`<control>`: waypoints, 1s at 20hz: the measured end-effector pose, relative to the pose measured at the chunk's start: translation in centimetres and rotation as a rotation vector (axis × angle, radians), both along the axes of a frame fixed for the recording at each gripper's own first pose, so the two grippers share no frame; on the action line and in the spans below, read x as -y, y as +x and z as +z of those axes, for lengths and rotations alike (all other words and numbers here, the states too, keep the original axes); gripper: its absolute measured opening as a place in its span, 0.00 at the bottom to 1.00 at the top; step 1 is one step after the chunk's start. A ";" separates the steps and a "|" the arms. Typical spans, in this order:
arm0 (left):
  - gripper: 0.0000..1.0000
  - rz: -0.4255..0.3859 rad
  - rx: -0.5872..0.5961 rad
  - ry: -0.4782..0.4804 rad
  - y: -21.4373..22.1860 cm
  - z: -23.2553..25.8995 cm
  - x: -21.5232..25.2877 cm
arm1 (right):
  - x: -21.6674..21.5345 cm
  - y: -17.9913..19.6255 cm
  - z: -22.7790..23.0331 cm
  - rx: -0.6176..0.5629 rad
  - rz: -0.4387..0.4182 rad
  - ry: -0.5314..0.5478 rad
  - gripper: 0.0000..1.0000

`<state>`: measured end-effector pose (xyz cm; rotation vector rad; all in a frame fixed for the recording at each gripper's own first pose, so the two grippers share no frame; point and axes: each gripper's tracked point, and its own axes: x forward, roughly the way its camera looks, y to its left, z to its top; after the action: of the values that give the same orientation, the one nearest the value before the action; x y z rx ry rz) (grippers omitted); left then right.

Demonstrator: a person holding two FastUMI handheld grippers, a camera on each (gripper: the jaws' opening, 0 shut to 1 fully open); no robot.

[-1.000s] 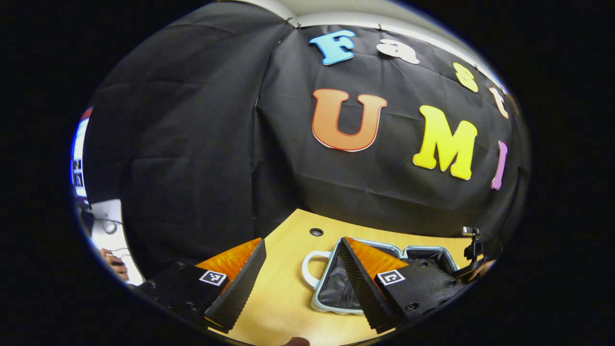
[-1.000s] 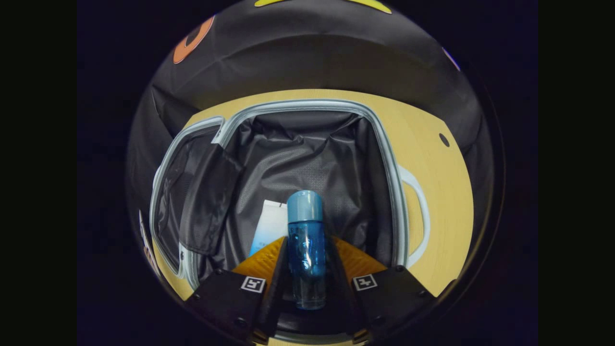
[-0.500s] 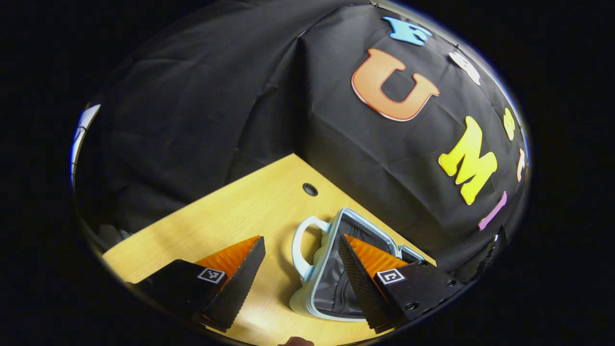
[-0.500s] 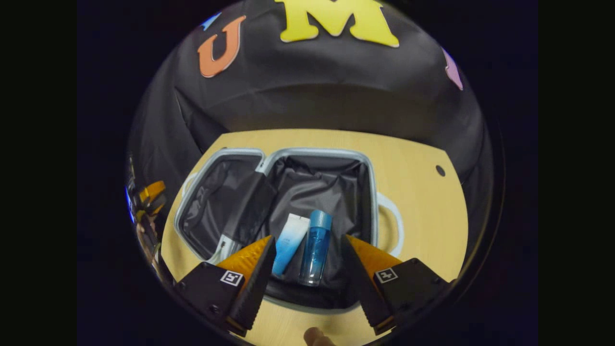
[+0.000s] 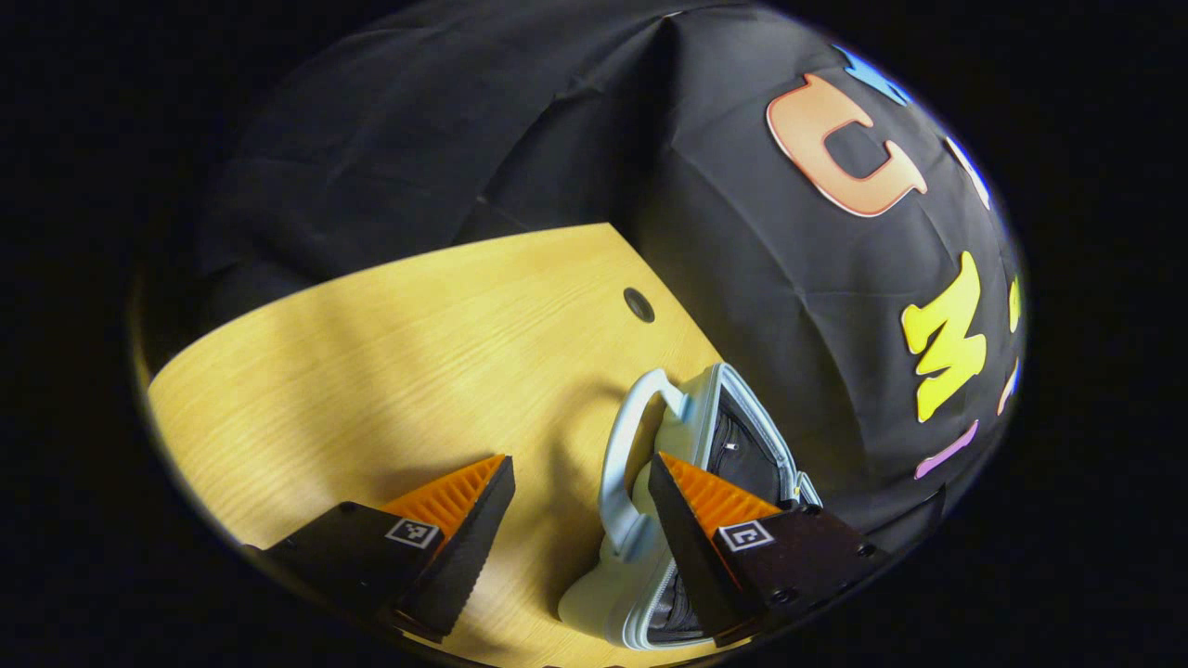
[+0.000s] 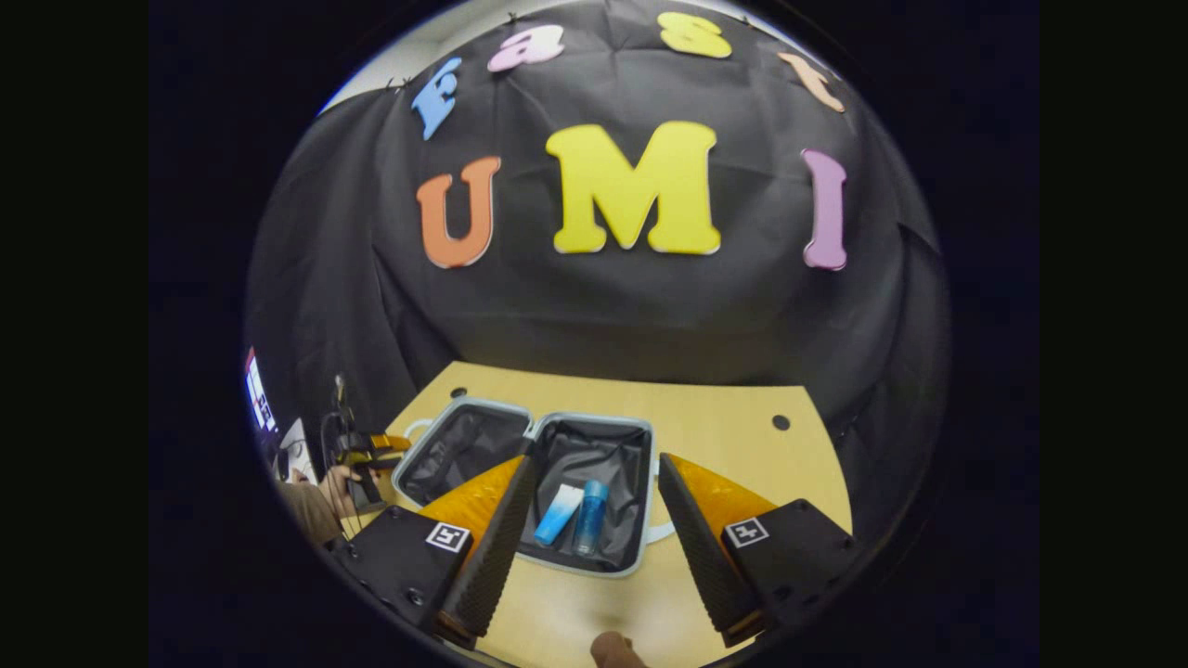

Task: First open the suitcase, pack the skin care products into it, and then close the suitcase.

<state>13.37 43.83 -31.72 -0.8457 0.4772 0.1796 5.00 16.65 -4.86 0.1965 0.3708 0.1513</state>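
The light blue suitcase (image 6: 608,422) lies open flat on the wooden table (image 6: 733,445), both dark-lined halves facing up. In its right half a blue bottle (image 6: 589,516) and a white-and-blue tube (image 6: 559,513) lie side by side. My right gripper (image 6: 596,461) is open and empty, held back from the case and above it. In the left gripper view the suitcase (image 5: 710,422) appears side-on, its white handle (image 5: 620,464) between the fingers of my open left gripper (image 5: 580,461). In the right gripper view the left gripper (image 6: 371,453) sits in a hand (image 6: 332,482) beside the case's left half.
The table (image 5: 390,353) has a small round hole (image 5: 638,304) near its back edge, also seen as a hole (image 6: 781,422) to the right of the case. A fingertip (image 6: 617,649) pokes in at the bottom edge. Screens (image 6: 255,394) stand at far left.
My right gripper opened, let go of the blue bottle into the suitcase beside the tube, and pulled back and up. My left gripper tipped downward and moved close to the case's handle end.
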 end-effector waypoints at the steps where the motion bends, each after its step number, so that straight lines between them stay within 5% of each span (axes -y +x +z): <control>1: 0.86 0.011 0.001 -0.010 0.4 -0.1 0.0 | 1.1 -0.9 0.9 0.014 -0.021 0.000 0.81; 2: 0.83 0.016 -0.013 -0.024 0.7 -0.6 0.0 | 2.1 -1.8 1.5 0.028 -0.031 -0.007 0.81; 3: 0.58 0.040 -0.028 -0.035 0.6 -0.8 -0.2 | 3.5 -2.8 1.8 0.030 -0.056 -0.024 0.81; 5: 0.51 0.072 -0.043 -0.099 1.1 -0.6 0.0 | 5.9 -4.5 2.4 0.030 -0.101 -0.020 0.81; 7: 0.24 0.091 -0.049 -0.132 1.4 -0.5 0.3 | 7.9 -5.8 2.5 0.026 -0.156 -0.004 0.81; 13: 0.14 0.102 -0.115 -0.100 1.3 0.3 0.4 | 11.4 -7.8 3.2 0.057 -0.228 0.024 0.81; 17: 0.11 0.090 -0.090 0.189 1.4 5.3 0.3 | 12.6 -8.4 3.8 0.094 -0.226 0.045 0.81; 20: 0.11 0.097 -0.009 0.319 1.8 10.8 1.8 | 14.2 -8.2 4.5 0.128 -0.224 0.048 0.81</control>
<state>15.22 42.05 -20.92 -0.5560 0.4028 0.3391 -3.24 2.50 -0.35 0.2725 0.2164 -0.0478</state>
